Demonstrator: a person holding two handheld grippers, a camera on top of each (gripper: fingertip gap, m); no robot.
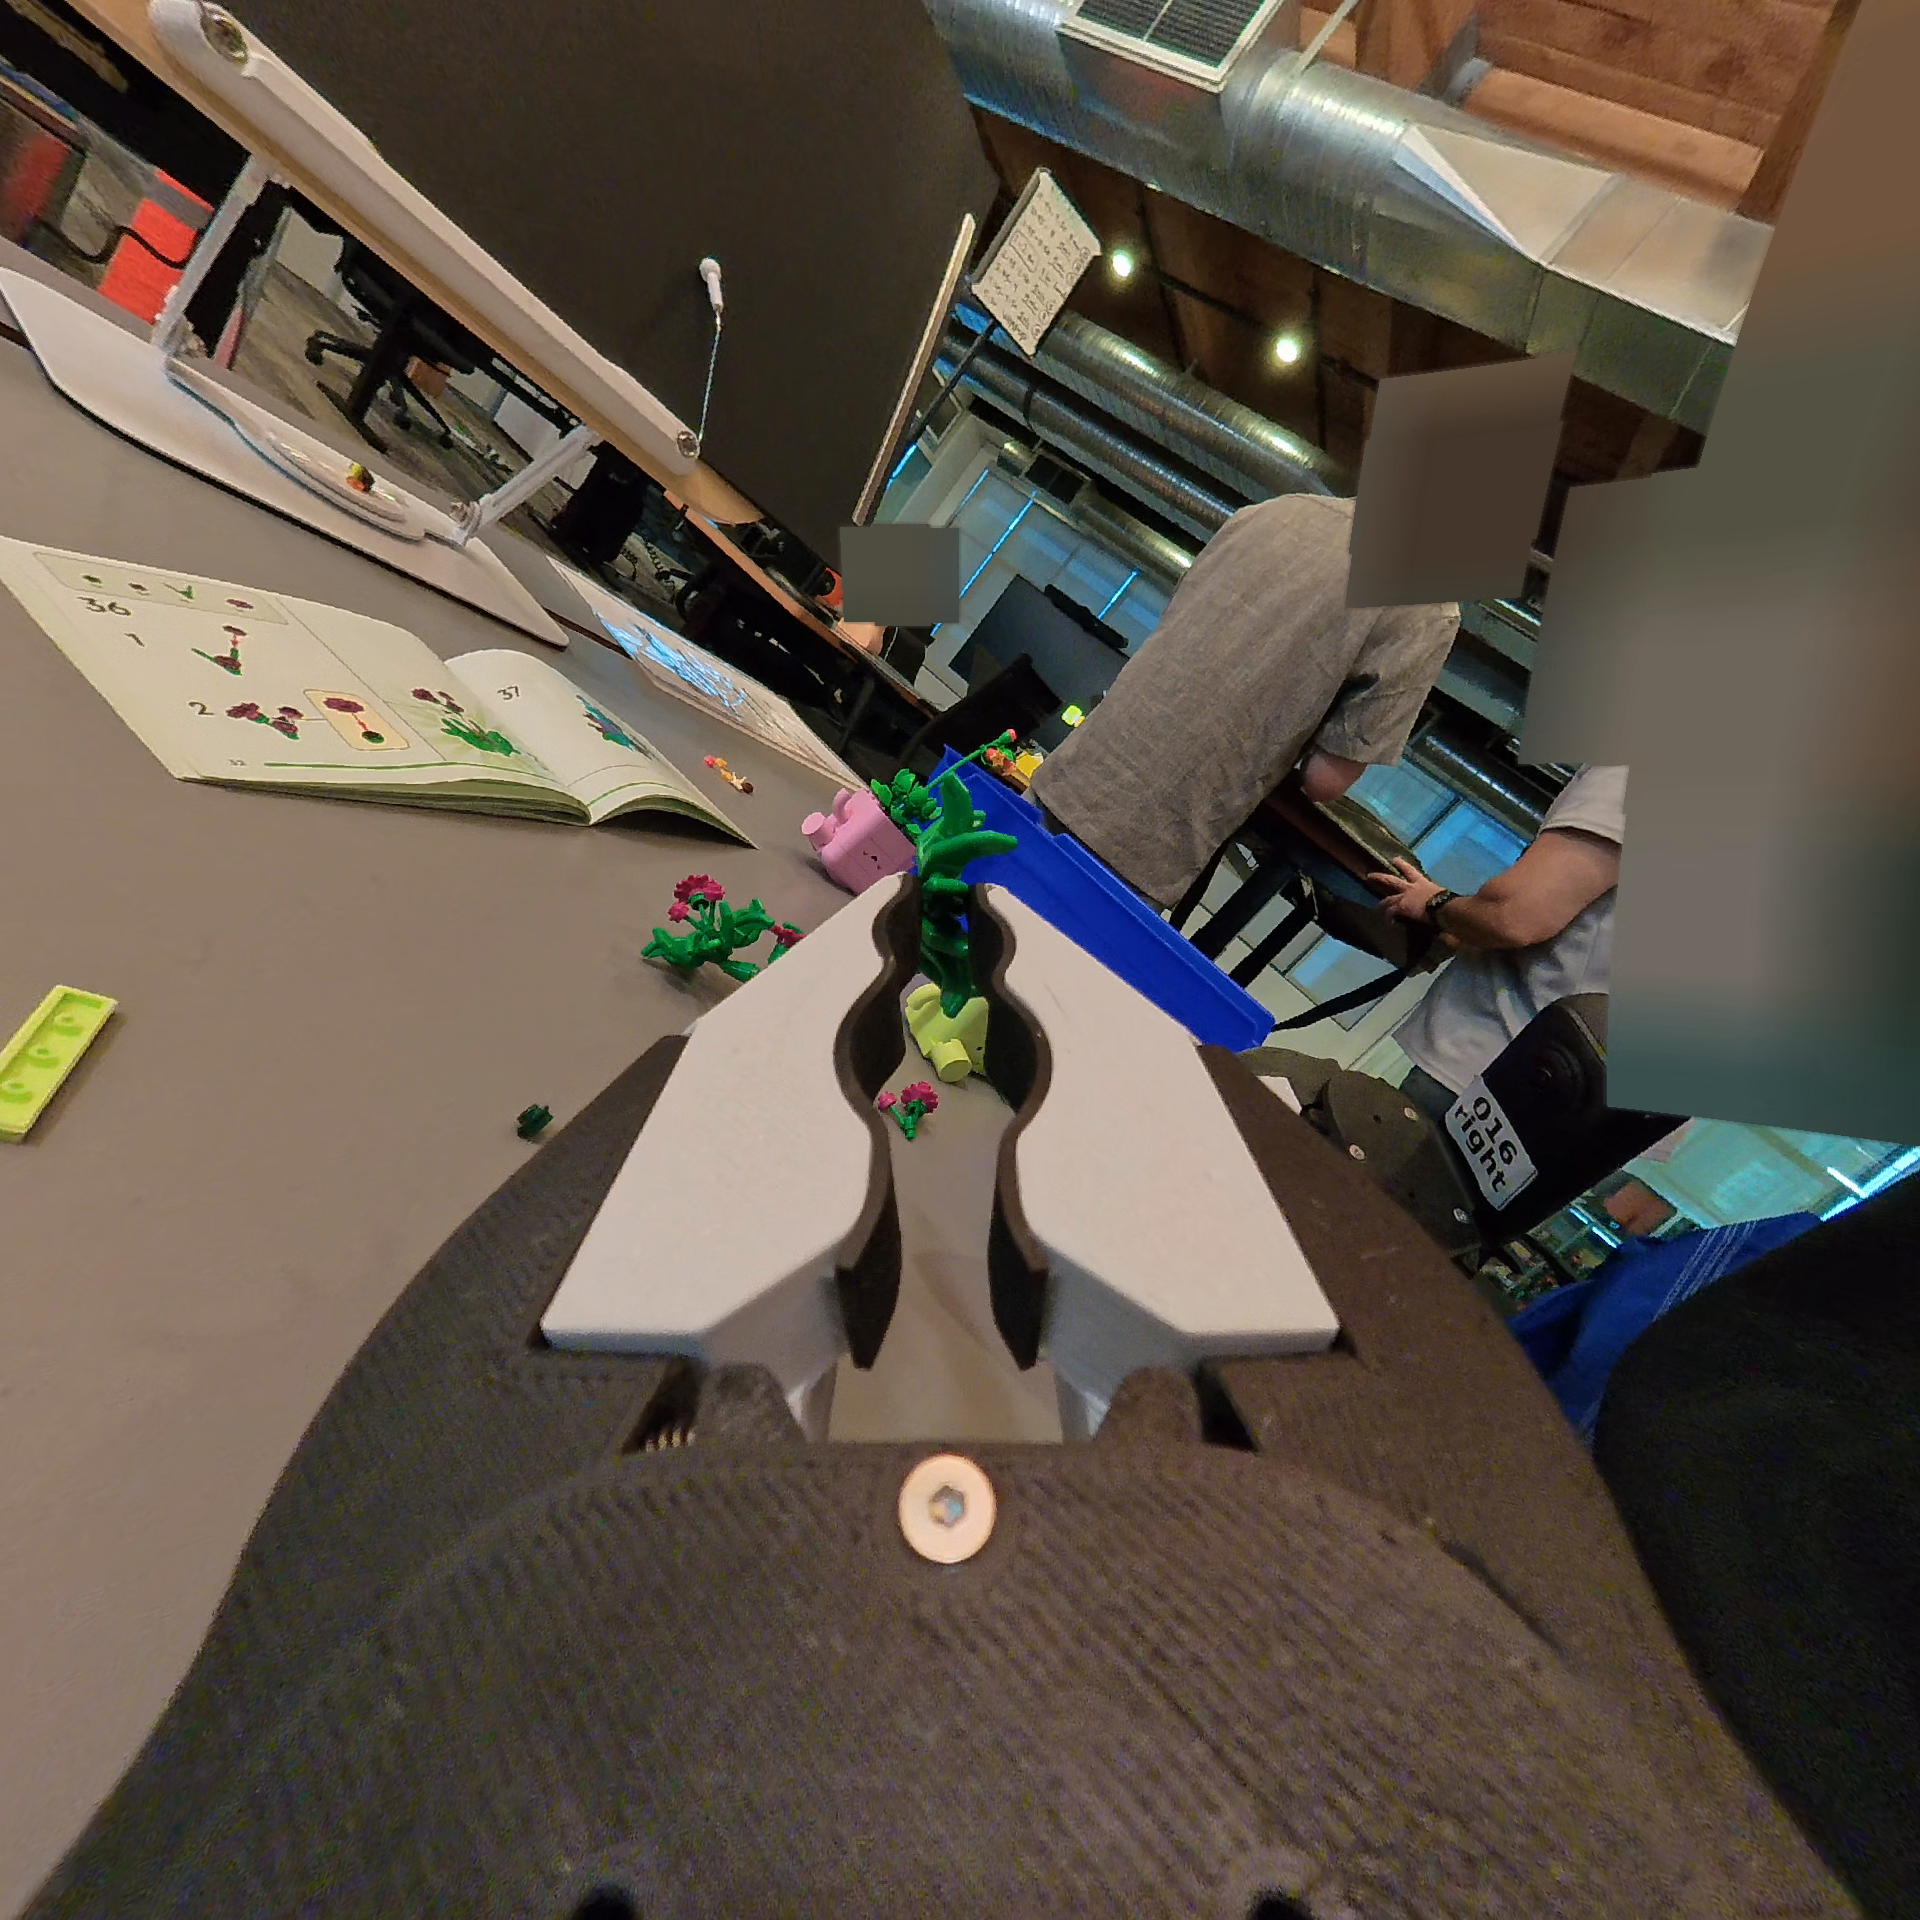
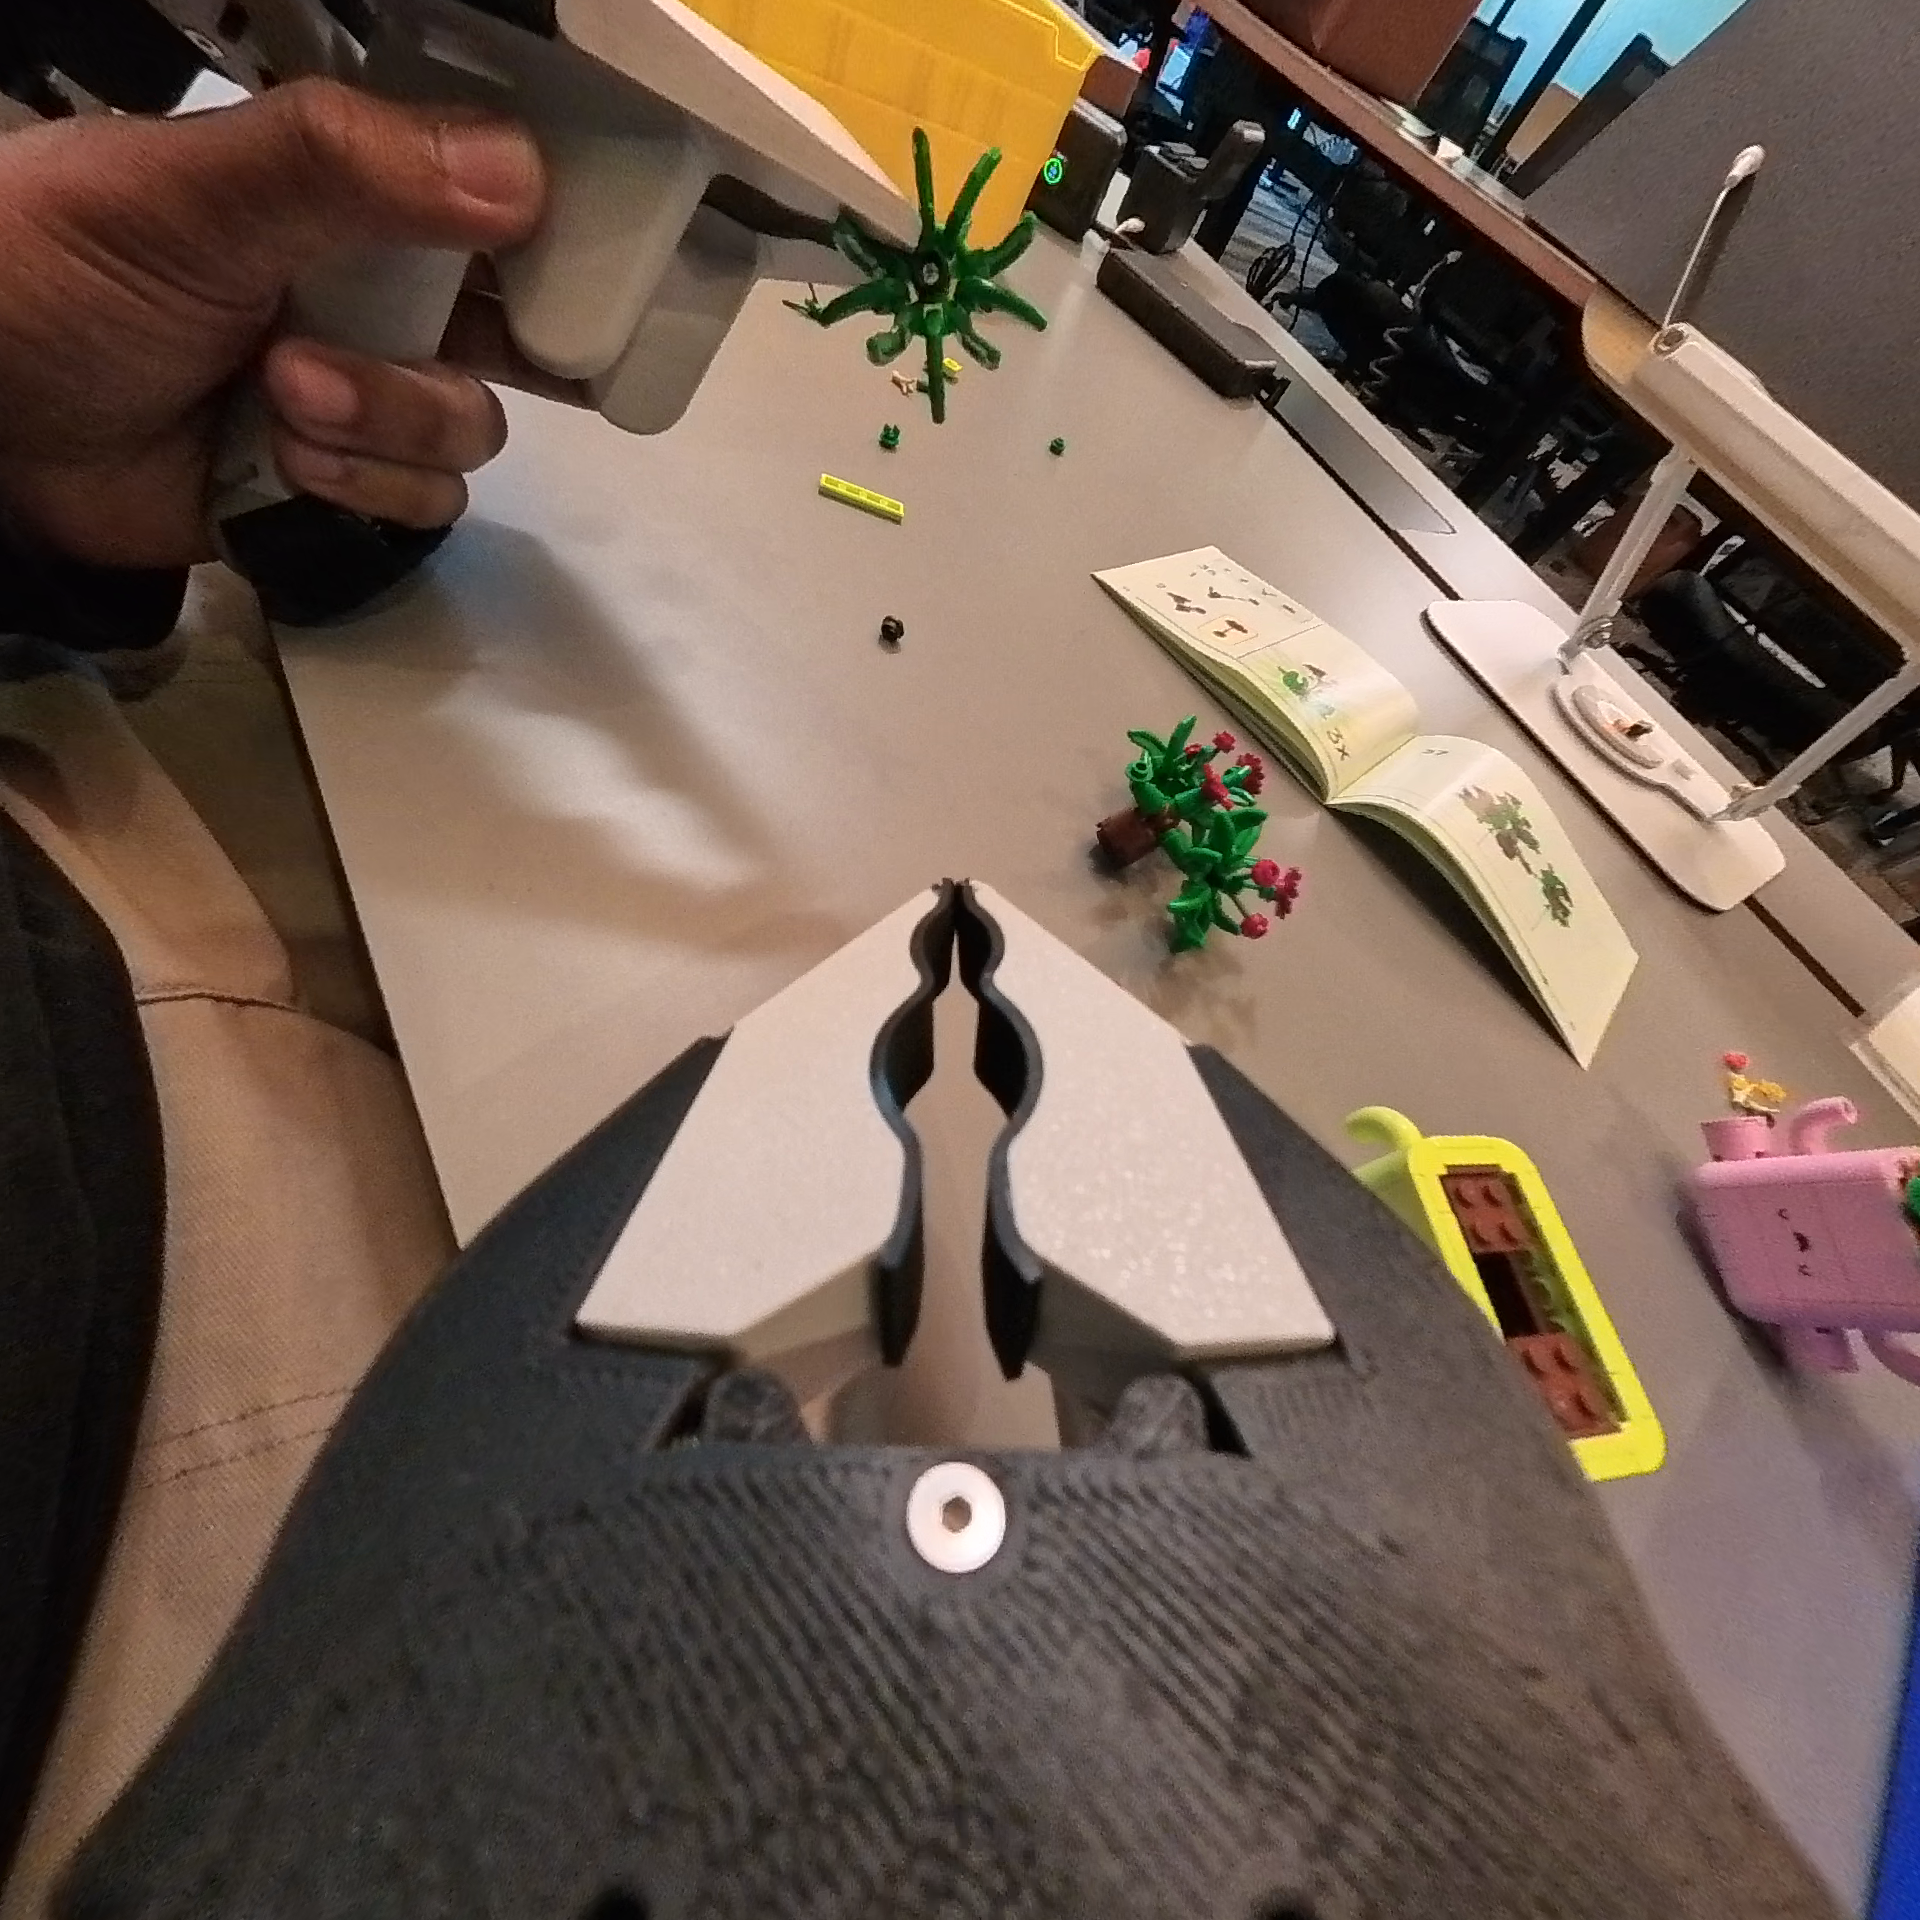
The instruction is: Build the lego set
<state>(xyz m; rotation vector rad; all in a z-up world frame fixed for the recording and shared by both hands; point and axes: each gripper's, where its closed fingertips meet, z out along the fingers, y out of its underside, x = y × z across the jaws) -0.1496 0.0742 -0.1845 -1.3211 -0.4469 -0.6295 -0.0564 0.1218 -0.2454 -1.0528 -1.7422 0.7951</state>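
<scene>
Green lego plant [image 1: 948, 894] clamped between left fingers [image 1: 831, 997]; right fingers [image 2: 1049, 1023] clenched, empty.

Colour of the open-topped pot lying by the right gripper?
Lime pot, brown bricks inside; right wrist view.

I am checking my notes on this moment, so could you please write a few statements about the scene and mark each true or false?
1. The left gripper holds a green leafy stem. True.
2. The right gripper carries a pink pot. False: its fingers are pressed together on nothing; the pink pot lies on the table.
3. The instruction booklet lies open. True.
4. The lime pot is filled with flowers. False: brown bricks show inside.
</scene>
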